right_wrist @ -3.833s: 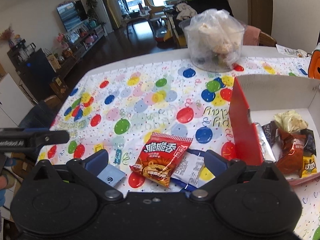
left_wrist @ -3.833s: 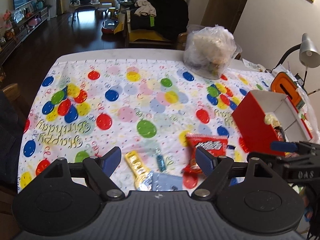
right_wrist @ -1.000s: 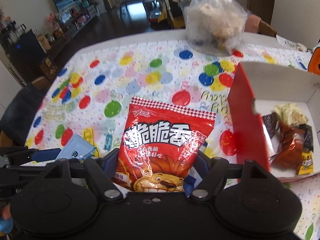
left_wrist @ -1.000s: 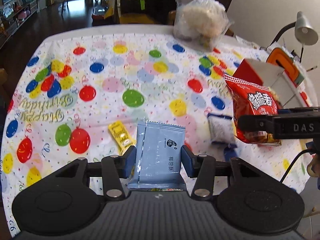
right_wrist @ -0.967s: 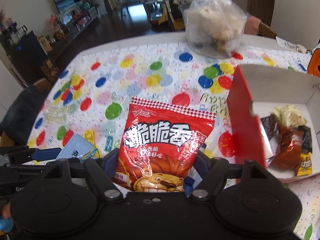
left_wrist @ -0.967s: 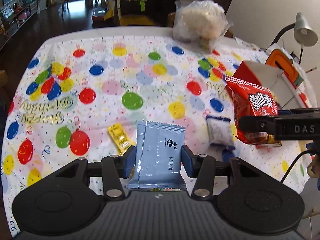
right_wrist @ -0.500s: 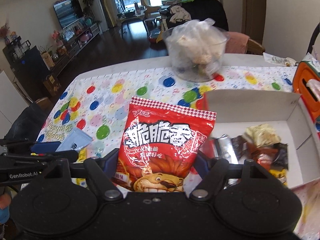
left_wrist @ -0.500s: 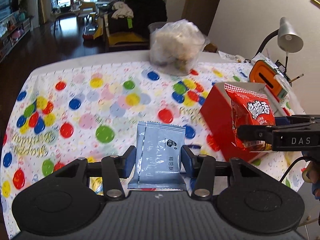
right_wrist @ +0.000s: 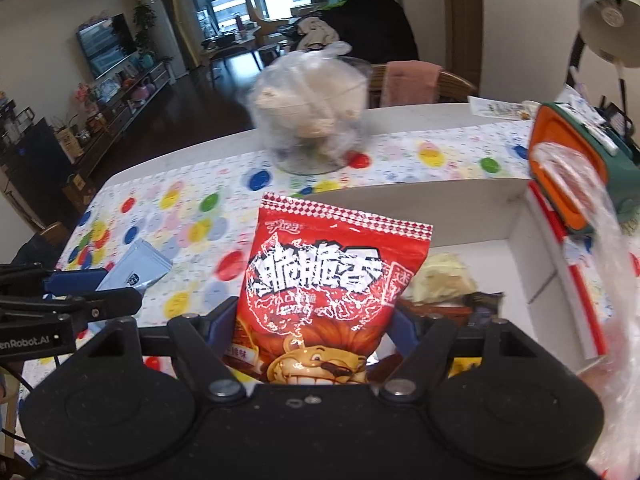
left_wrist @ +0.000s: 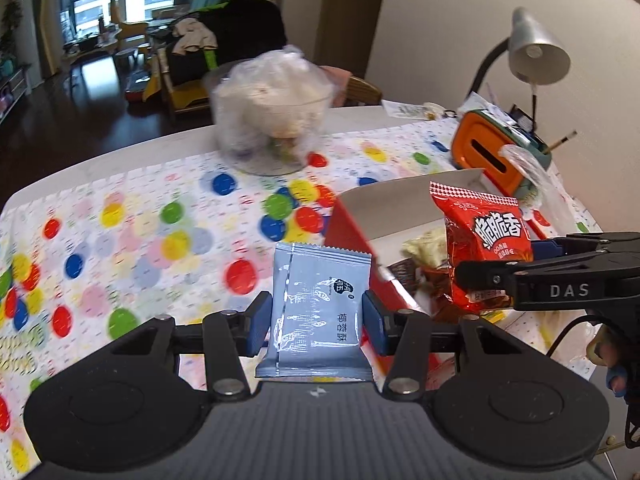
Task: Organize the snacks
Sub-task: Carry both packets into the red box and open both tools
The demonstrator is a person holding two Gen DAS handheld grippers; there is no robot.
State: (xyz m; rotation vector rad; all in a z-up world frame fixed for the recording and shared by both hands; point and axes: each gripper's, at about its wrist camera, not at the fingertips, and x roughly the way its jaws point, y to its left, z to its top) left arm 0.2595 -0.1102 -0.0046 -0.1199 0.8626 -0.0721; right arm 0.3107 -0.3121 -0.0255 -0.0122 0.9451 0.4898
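Left wrist view: the left gripper point(left_wrist: 317, 322) pinches a pale blue packet point(left_wrist: 318, 312) upright, jaws narrow, above the balloon tablecloth point(left_wrist: 140, 240) — just left of the red box point(left_wrist: 352, 236).

Right wrist view: the right gripper point(right_wrist: 316, 330) clamps a red snack bag point(right_wrist: 332, 292), jaws wide, over the box's near edge — wrapped snacks point(right_wrist: 440, 280) lie inside.

Upright grey-blue packet point(left_wrist: 320, 304) and red snack bag point(right_wrist: 328, 304) held above the red-sided box point(left_wrist: 352, 232).
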